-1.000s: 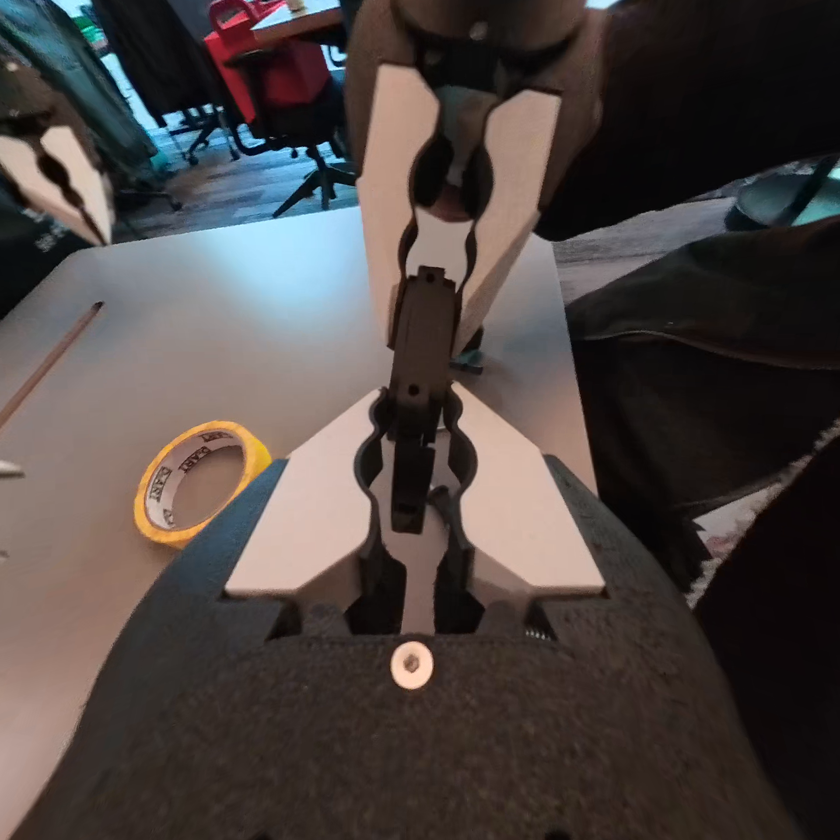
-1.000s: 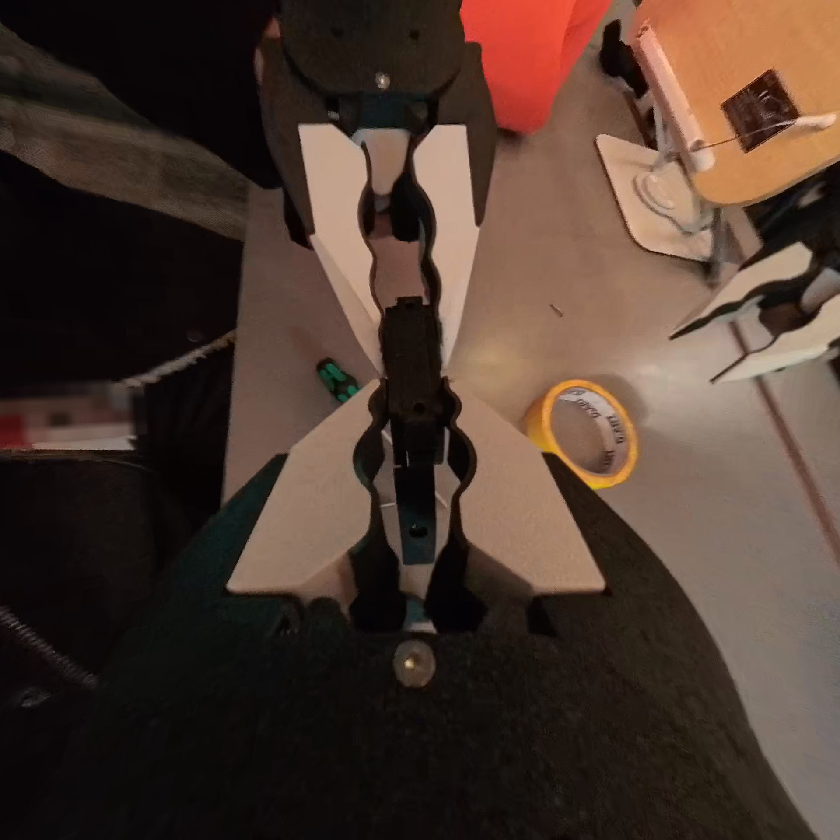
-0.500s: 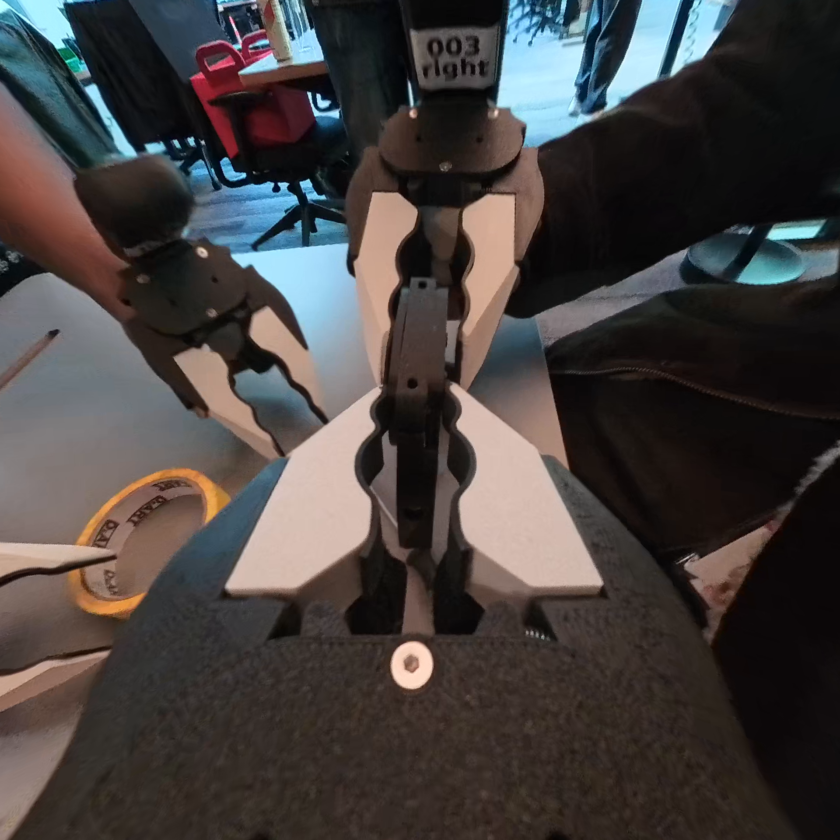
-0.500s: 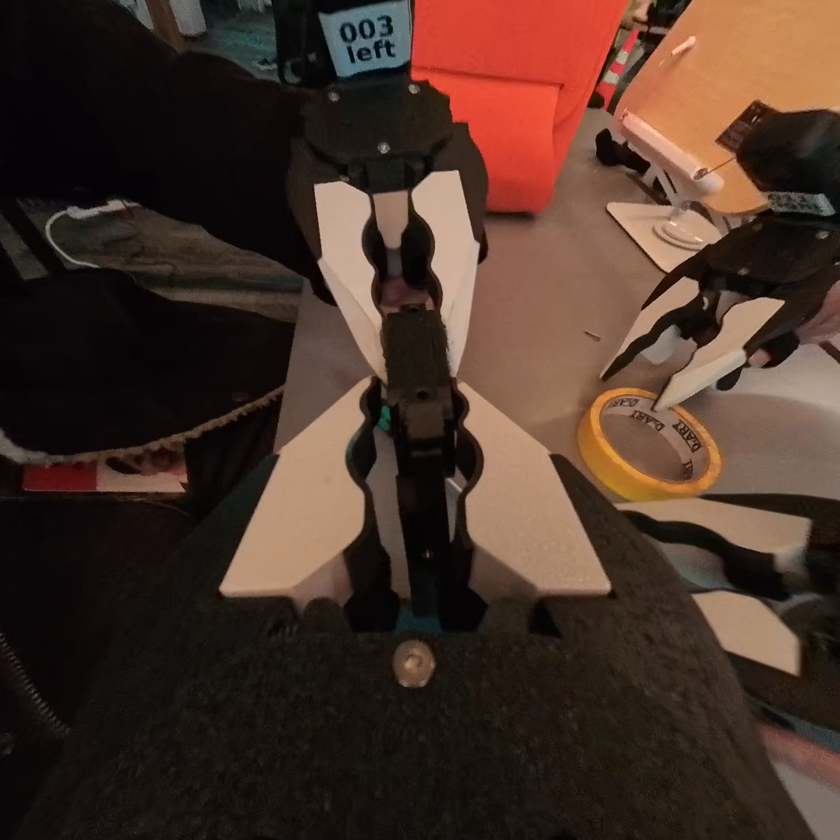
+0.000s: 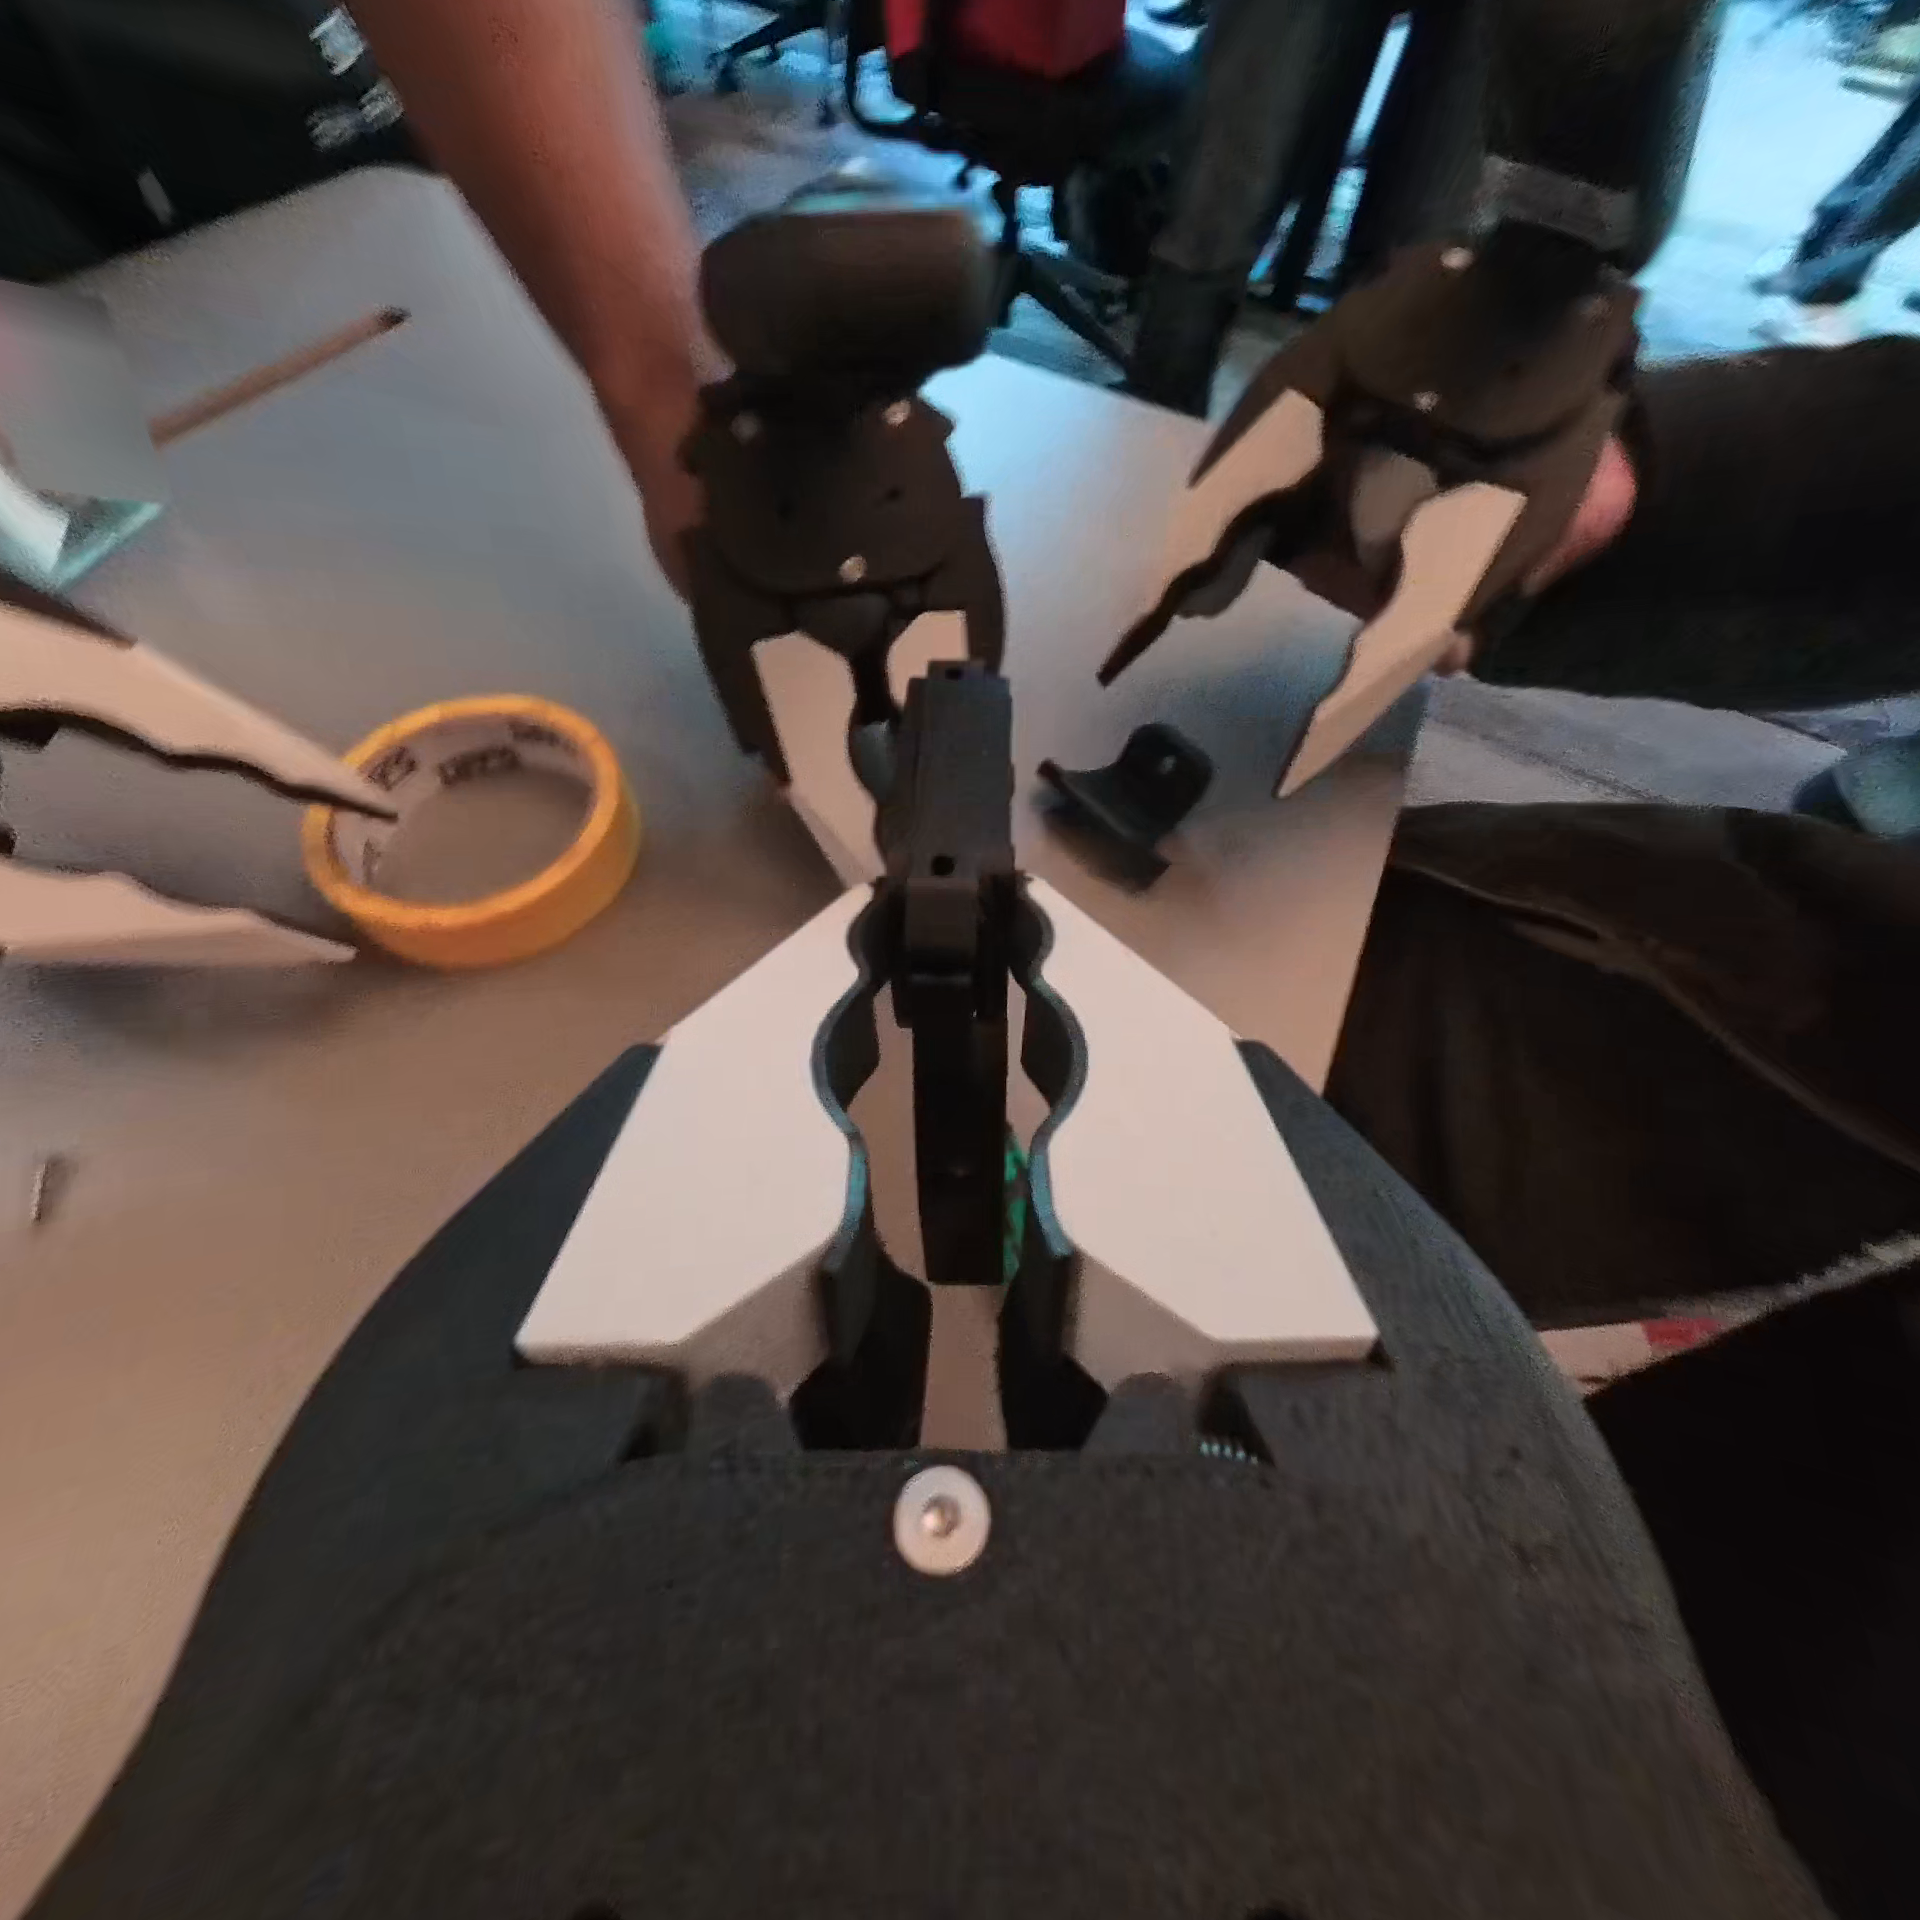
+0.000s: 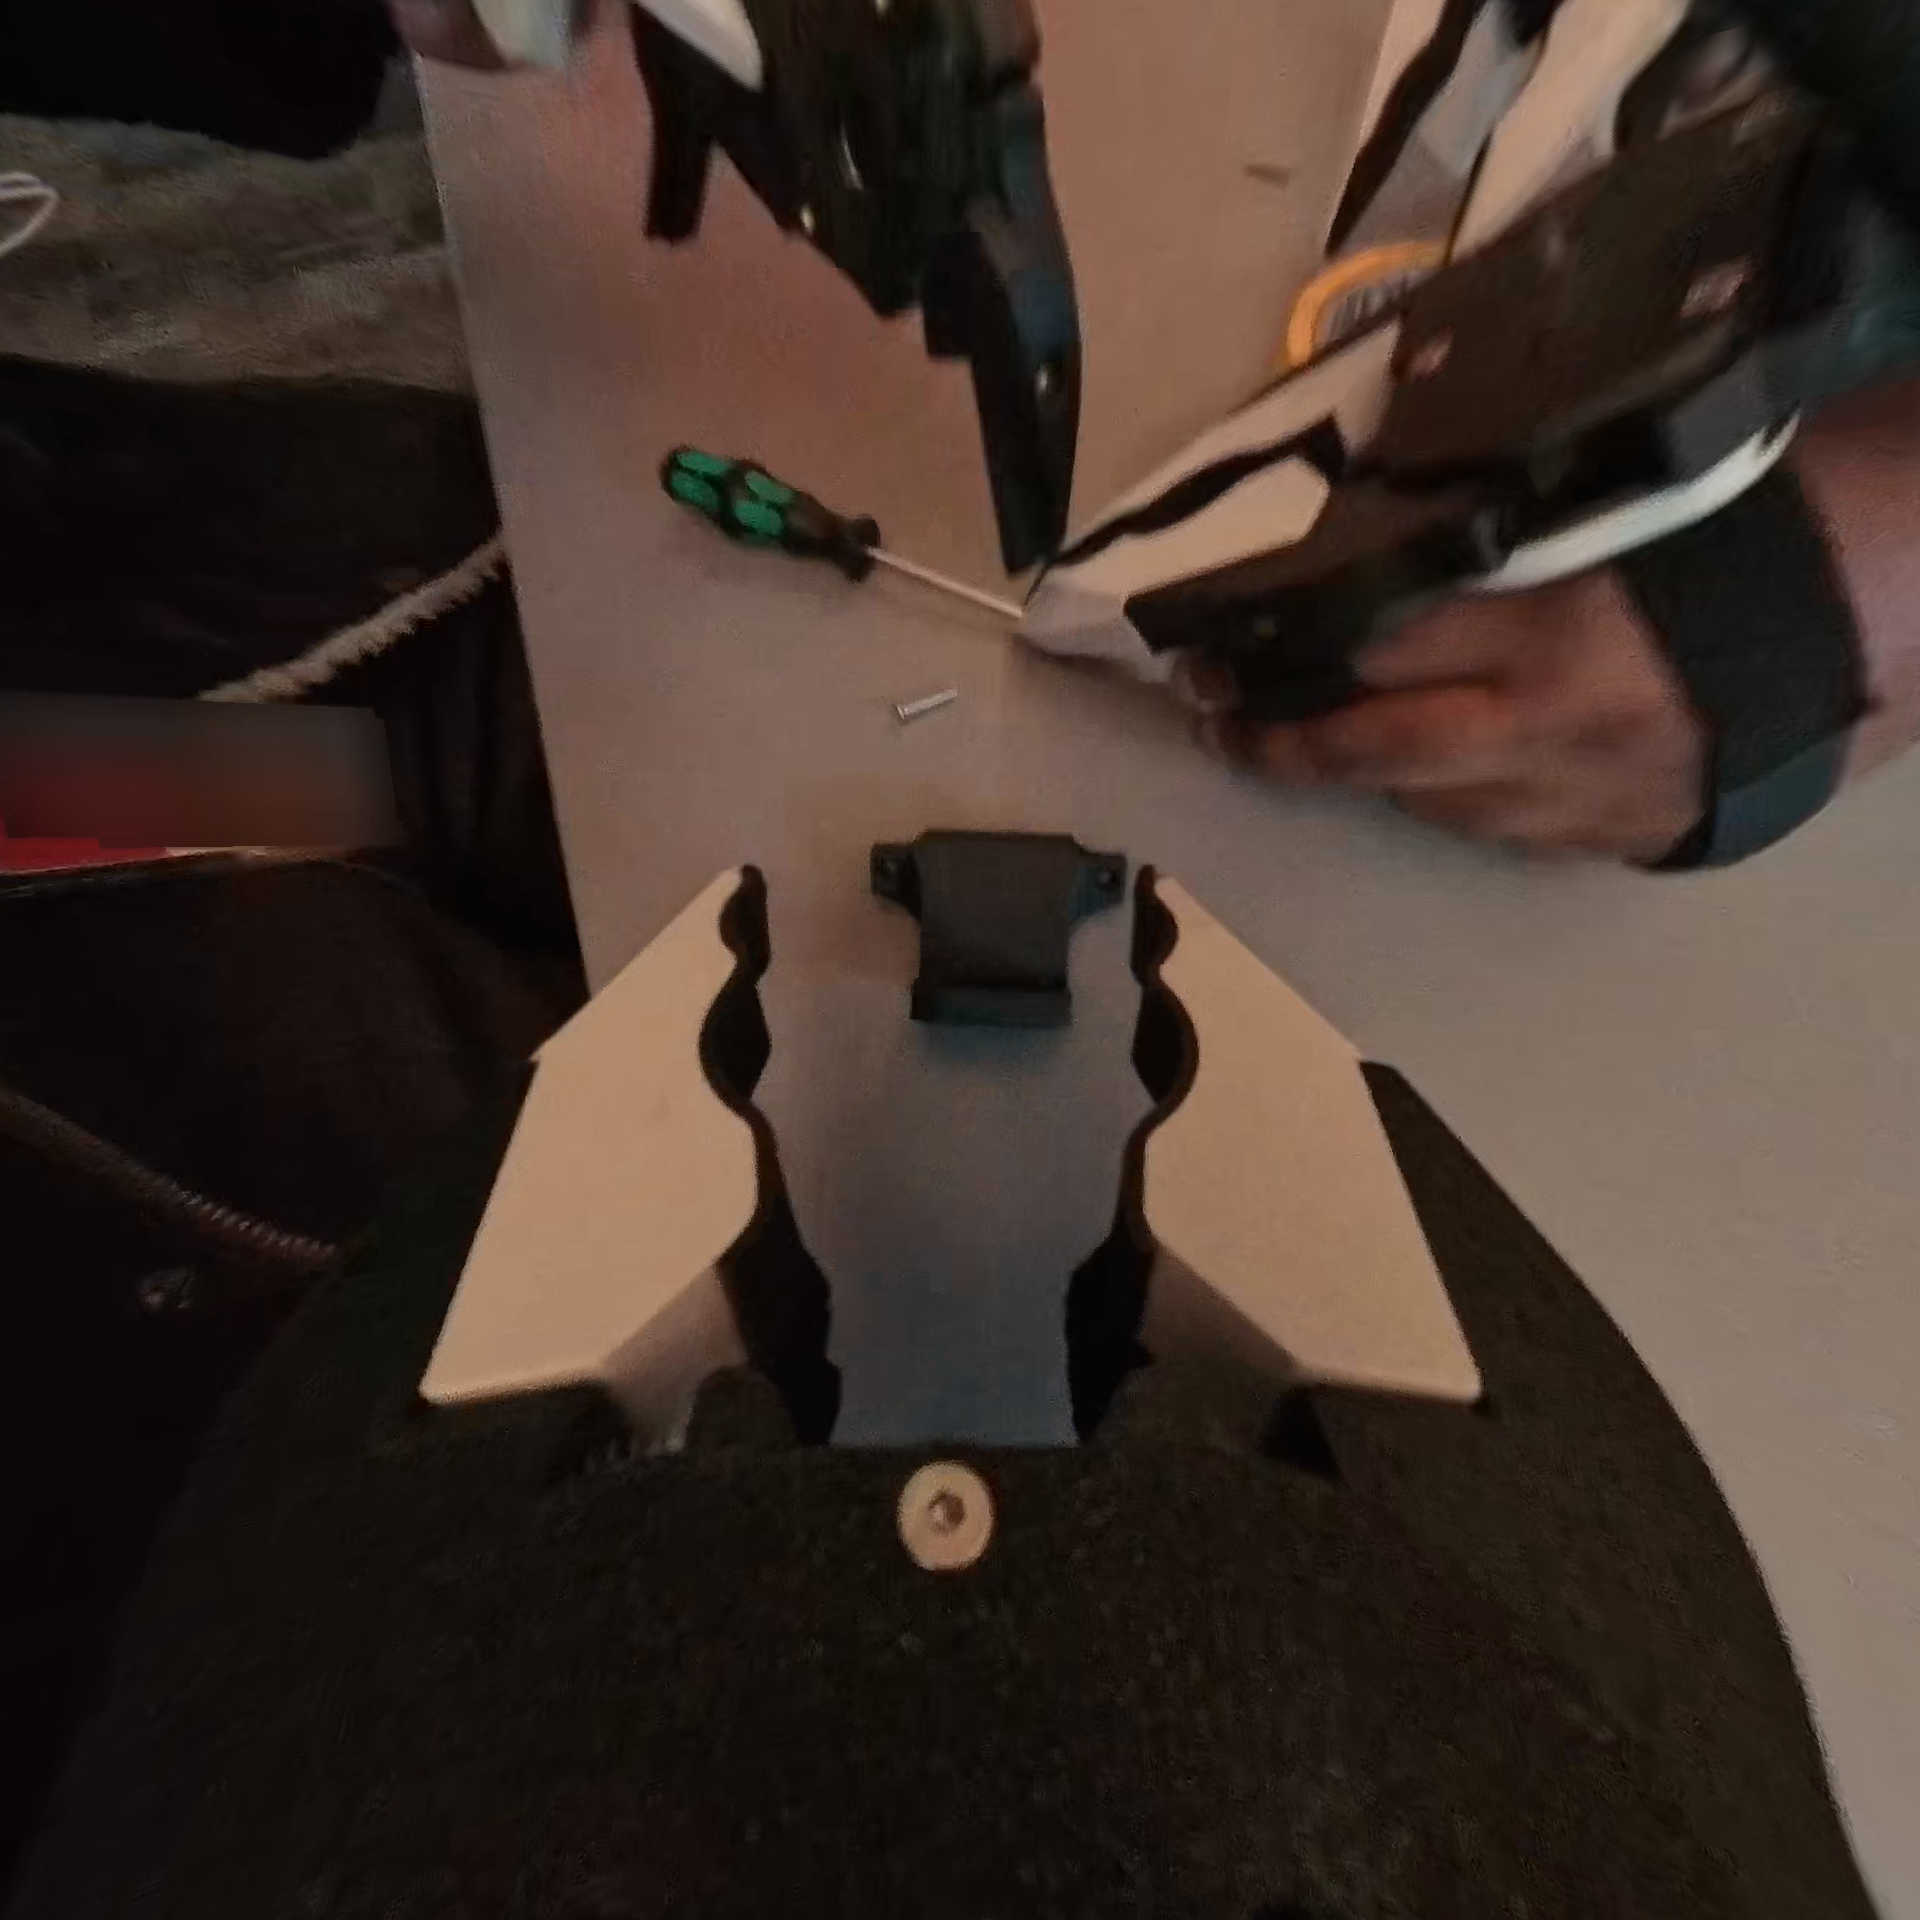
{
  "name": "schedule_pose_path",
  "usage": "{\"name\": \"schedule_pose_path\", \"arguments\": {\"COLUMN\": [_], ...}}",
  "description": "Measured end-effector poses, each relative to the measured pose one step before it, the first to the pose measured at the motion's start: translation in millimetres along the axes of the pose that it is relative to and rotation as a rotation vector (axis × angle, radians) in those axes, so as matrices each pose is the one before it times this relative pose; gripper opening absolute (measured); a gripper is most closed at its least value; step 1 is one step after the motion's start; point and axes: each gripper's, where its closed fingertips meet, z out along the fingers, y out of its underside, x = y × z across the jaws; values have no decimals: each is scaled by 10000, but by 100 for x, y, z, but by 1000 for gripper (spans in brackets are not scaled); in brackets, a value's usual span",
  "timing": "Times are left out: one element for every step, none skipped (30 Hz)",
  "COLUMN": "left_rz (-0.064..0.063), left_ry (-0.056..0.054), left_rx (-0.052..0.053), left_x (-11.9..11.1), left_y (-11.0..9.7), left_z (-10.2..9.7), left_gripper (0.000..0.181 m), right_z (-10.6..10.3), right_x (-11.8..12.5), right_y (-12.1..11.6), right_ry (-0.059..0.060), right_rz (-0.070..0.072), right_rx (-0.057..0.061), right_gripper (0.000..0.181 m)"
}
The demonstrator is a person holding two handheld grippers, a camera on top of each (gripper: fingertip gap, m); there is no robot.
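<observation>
1. My left gripper (image 5: 953, 904) is pinched on a long black part (image 5: 956, 1091); the fingertips clamp it about halfway along, one end pointing forward past the tips and the other running back between the fingers; it is off the grey table (image 5: 312, 1195).
2. My right gripper (image 6: 945, 883) is spread wide and holds nothing; a small black bracket (image 6: 992, 925) lies on the table between its fingertips, with a gap on each side and neither finger touching it.
3. So, as things lie, one piece is in my grasp and the bracket lies loose on the table; I cannot tell how high the right fingers are above the surface.
4. Beyond the bracket in the right wrist view lie a small screw (image 6: 925, 707) and, farther off, a screwdriver (image 6: 769, 509) with a green and black handle; both untouched by me.
5. Other people's grippers crowd the table: one black one (image 5: 831, 582) sits just behind the part I hold; another's fingertip (image 5: 353, 800) reaches into a yellow tape roll (image 5: 582, 862) to the left; these are blurred, so I cannot tell whether they grip anything.
6. A pencil (image 5: 281, 364) lies well apart at the far left.
</observation>
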Motion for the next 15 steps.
{"name": "schedule_pose_path", "arguments": {"left_rz": [-201, -206, -139, -87, -25, 81, 167, 214, 213, 245, 350, 494, 537, 501, 445], "left_ry": [-310, -250, -140, -132, -98, -101, -145, -138, -116, -115, -149, -173, -137, -130, -128], "left_rx": [-174, -135, 19, 14, -83, -32, 18, 75, 127, 122, 42, -82, -71, -157, -206], "left_x": [-479, -325, -127, -57, 19, 52, 2, -22, -29, -55, -63, 2, 161, 224, 243], "left_y": [523, 415, 152, 58, 66, -43, -139, -201, -211, -137, 59, 283, 272, 375, 386], "left_z": [47, 98, 102, 68, 98, 71, 11, -36, -71, -48, 26, 159, 251, 345, 363], "left_gripper": [22, 22, 22, 21, 21, 21, 22, 21, 21, 21, 21, 21, 21, 22, 21], "right_z": [611, 604, 558, 448, 316, 234, 34, -94, -20, -112, -332, -574, -771, -867, -794], "right_x": [302, 314, 26, 254, 544, 85, -289, 28, 153, 10, 31, -39, -284, -491, -701], "right_y": [832, 656, 335, 342, 544, 460, 116, -43, 157, 95, -351, -968, -1389, -1718, -1878], "right_ry": [216, 219, 53, 212, 395, 116, -103, 81, 108, -79, -91, -134, -230, -248, -219], "right_rz": [237, 132, -63, -120, -105, -177, -108, 71, 102, 95, 254, 471, 677, 733, 710], "right_rx": [-423, -459, -283, -249, -365, -285, 10, 129, -88, -221, -119, 119, 200, 260, 360], "right_gripper": [71, 69, 67, 62, 55, 51, 43, 38, 38, 38, 38, 38, 38, 38, 38]}}
